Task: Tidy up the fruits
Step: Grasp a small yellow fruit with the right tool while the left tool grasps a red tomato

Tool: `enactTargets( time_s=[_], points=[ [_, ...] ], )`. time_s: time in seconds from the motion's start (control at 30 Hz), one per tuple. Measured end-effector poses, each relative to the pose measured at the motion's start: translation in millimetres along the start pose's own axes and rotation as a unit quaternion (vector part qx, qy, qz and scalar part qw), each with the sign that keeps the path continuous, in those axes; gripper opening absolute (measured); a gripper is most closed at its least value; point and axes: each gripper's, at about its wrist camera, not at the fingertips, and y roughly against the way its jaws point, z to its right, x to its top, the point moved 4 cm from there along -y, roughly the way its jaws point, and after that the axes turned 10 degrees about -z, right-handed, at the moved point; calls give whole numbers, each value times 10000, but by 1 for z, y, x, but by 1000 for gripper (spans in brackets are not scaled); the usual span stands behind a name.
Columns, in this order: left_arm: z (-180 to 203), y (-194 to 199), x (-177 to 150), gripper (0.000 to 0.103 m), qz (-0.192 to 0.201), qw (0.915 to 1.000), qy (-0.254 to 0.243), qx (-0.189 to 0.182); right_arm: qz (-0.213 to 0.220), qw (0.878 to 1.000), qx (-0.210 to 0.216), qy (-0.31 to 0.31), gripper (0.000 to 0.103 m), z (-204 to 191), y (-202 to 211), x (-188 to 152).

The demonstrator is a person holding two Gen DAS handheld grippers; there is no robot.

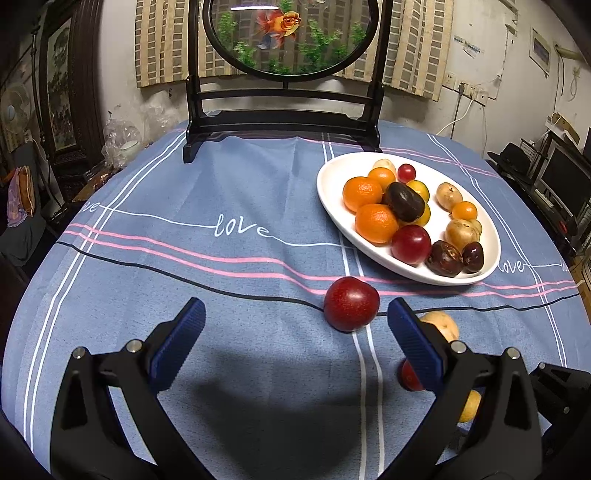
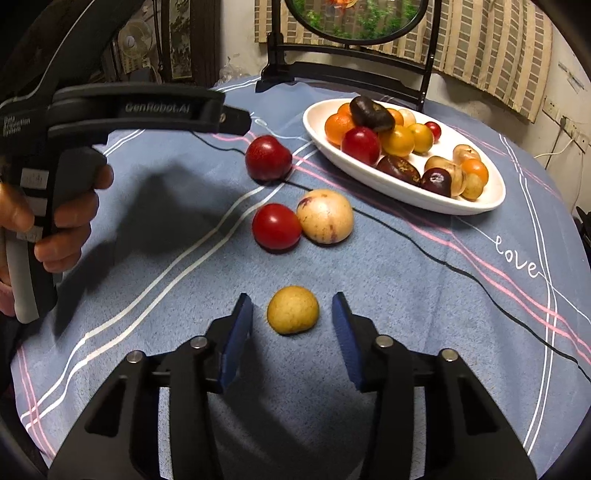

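A white oval plate (image 1: 328, 184) (image 2: 480, 201) holds several oranges, plums, dark fruits and pale yellow fruits. Loose on the blue cloth lie a dark red plum (image 1: 351, 303) (image 2: 268, 157), a red plum (image 2: 276, 226) (image 1: 409, 376), a pale purple-streaked fruit (image 2: 325, 216) (image 1: 441, 325) and a small yellow fruit (image 2: 293, 309) (image 1: 470, 406). My left gripper (image 1: 295, 321) is open and empty, just short of the dark red plum. My right gripper (image 2: 292, 310) is open, its pads on either side of the small yellow fruit, not touching it.
A dark wooden stand with a round goldfish panel (image 1: 284, 37) (image 2: 354, 18) stands at the table's far side behind the plate. The left hand-held gripper's body (image 2: 129, 110) crosses the right wrist view at upper left. Cluttered furniture surrounds the round table.
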Motion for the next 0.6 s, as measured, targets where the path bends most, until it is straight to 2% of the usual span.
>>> enactTargets(
  time_s=[0.03,0.13,0.33,0.47,0.53,0.6],
  points=[
    [0,0,0,100,0,10000,-2,2,-25,10000,8,20,36,-1,-1,0],
    [0,-1,0,100,-7,10000,-7,-4,-47,10000,4,51,28,-1,-2,0],
    [8,1,-3,100,-20,9996,-175,-216,115,9994,11,-322,28,16,7,1],
    [34,2,-13,101,-188,9931,-898,-737,286,9962,-69,-819,28,37,15,2],
    [47,6,-19,100,-110,9881,-1294,-821,334,9939,-85,-1045,28,48,18,1],
    [58,10,-25,93,-7,9834,-1630,-799,387,9917,-85,-1227,28,56,21,0]
  ],
)
